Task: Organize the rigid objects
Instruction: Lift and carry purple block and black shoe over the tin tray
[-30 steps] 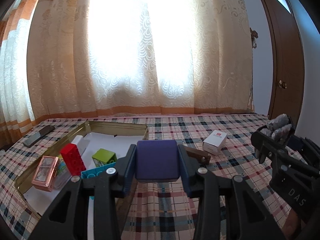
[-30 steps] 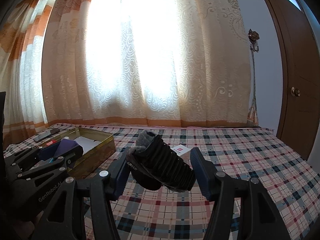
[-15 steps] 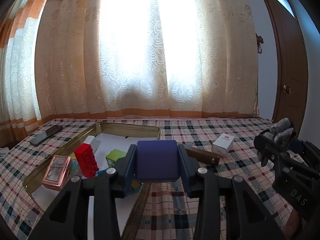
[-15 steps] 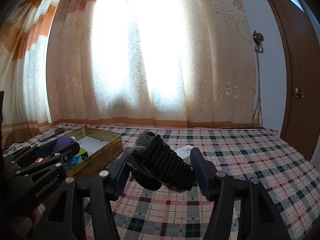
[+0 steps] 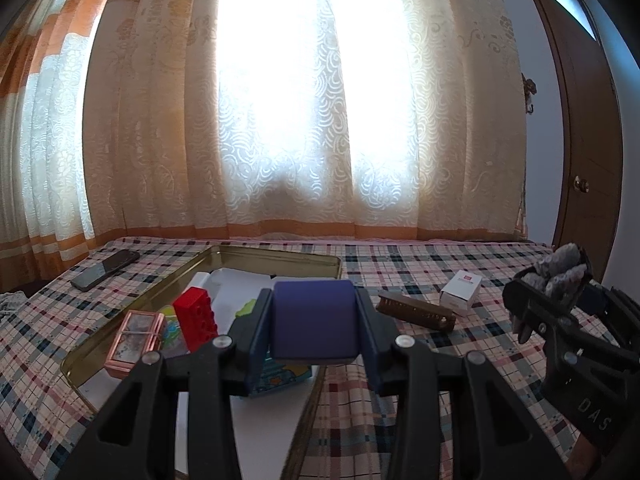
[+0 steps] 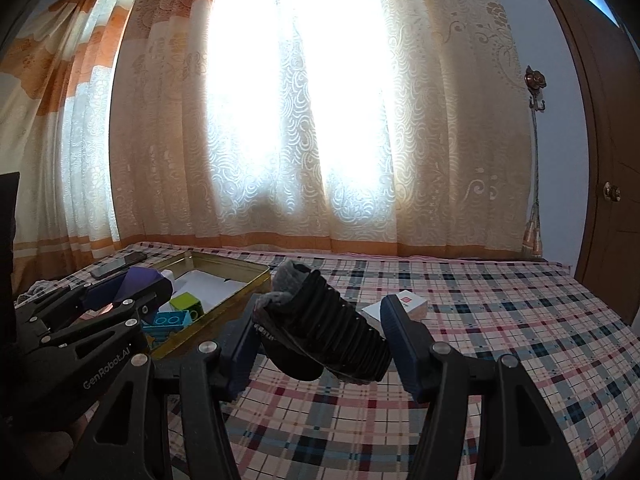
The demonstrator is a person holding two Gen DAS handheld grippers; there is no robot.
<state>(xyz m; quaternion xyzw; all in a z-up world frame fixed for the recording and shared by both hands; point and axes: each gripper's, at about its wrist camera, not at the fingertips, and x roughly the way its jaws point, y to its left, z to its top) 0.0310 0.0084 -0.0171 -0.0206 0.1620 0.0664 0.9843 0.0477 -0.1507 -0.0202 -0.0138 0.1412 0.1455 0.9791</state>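
Note:
My left gripper (image 5: 314, 322) is shut on a dark purple box (image 5: 314, 320), held above the near right edge of a gold tin tray (image 5: 280, 255). The tray holds a red brick (image 5: 197, 318), a pink framed box (image 5: 136, 338), a green cube (image 6: 185, 303) and a teal brick (image 6: 172, 319). My right gripper (image 6: 320, 336) is shut on a black ribbed sock roll with grey lining (image 6: 328, 338), held above the plaid cloth to the right of the tray. It also shows in the left wrist view (image 5: 556, 276).
A brown comb-like bar (image 5: 416, 312) and a small white box (image 5: 460, 292) lie on the plaid tablecloth (image 6: 500, 320) right of the tray. A black phone (image 5: 106, 269) lies at the far left. Curtains hang behind; a wooden door (image 5: 588, 160) stands at right.
Both grippers have risen and tilted up slightly while keeping their loads. The tray and table objects sit lower in the left view and have not moved.

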